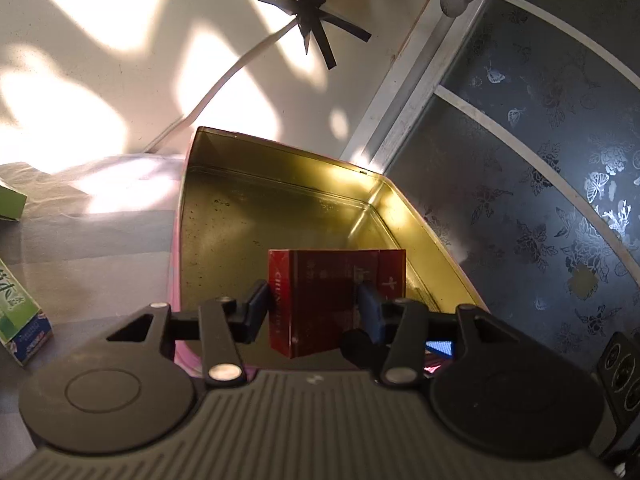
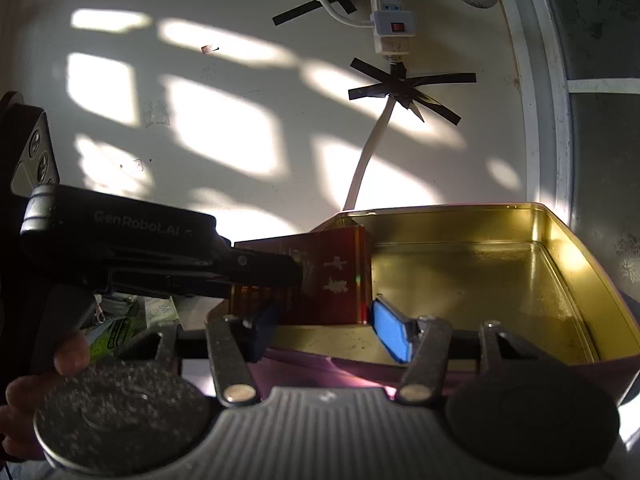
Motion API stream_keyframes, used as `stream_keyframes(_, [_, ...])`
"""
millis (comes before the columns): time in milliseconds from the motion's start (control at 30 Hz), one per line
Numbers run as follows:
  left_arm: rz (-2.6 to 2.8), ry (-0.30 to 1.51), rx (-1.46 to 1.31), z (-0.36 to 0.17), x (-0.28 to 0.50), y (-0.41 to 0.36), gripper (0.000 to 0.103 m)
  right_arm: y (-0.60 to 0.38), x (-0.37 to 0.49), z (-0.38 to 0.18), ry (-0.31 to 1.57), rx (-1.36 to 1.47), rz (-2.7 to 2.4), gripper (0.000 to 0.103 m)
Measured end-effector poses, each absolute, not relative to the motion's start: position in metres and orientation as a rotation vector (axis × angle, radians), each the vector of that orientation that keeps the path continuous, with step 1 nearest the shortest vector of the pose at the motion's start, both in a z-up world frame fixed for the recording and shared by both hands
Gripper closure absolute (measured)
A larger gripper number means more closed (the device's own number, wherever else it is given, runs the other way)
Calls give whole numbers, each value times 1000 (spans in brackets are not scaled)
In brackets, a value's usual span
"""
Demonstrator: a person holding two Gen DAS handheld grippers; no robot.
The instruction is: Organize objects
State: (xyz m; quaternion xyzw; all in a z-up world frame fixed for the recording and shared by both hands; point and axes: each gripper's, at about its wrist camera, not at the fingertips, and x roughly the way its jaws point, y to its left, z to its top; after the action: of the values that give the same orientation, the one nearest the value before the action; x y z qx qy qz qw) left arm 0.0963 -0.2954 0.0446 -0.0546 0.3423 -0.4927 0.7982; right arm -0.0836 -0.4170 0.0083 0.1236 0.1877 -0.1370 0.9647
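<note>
A red cigarette pack (image 1: 320, 280) stands upright between the pads of my left gripper (image 1: 314, 300), which is shut on it. The pack hangs over the near end of an open gold tin (image 1: 256, 152) with pink outer walls; the rest of the tin's inside shows bare. In the right wrist view the same red pack (image 2: 336, 276) hangs over the tin's (image 2: 480, 280) left near corner, with the left gripper (image 2: 296, 272) reaching in from the left. My right gripper (image 2: 328, 332) hovers at the tin's near rim, open, with nothing between its blue pads.
Two green cartons (image 1: 12, 200) (image 1: 20, 320) lie on the grey cloth (image 1: 100, 232) left of the tin. A white wall with a taped cable (image 1: 312, 20) and a power strip (image 2: 390, 12) stands behind. A dark floral panel (image 1: 540, 200) borders the right. A hand (image 2: 40, 380) grips the left tool.
</note>
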Motion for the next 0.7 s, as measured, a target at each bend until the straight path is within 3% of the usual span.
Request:
stream_keyframes(100, [-1046, 754, -93, 39, 96, -308, 52, -417, -96, 3, 362, 228, -306, 40])
stream_keyframes(167, [-1037, 744, -74, 40, 93, -311, 50, -414, -101, 4, 335, 214, -328, 30])
stream_keyframes(367, [-1029, 656, -82, 58, 82, -282, 48, -401, -117, 9, 257, 227, -354, 31])
stream_keyframes(500, [-971, 550, -61, 70, 71, -238, 48, -365, -120, 15, 155, 82, -355, 31])
stream_keyframes(700, [-788, 498, -72, 55, 71, -142, 47, -331, -90, 13, 260, 100, -159, 51])
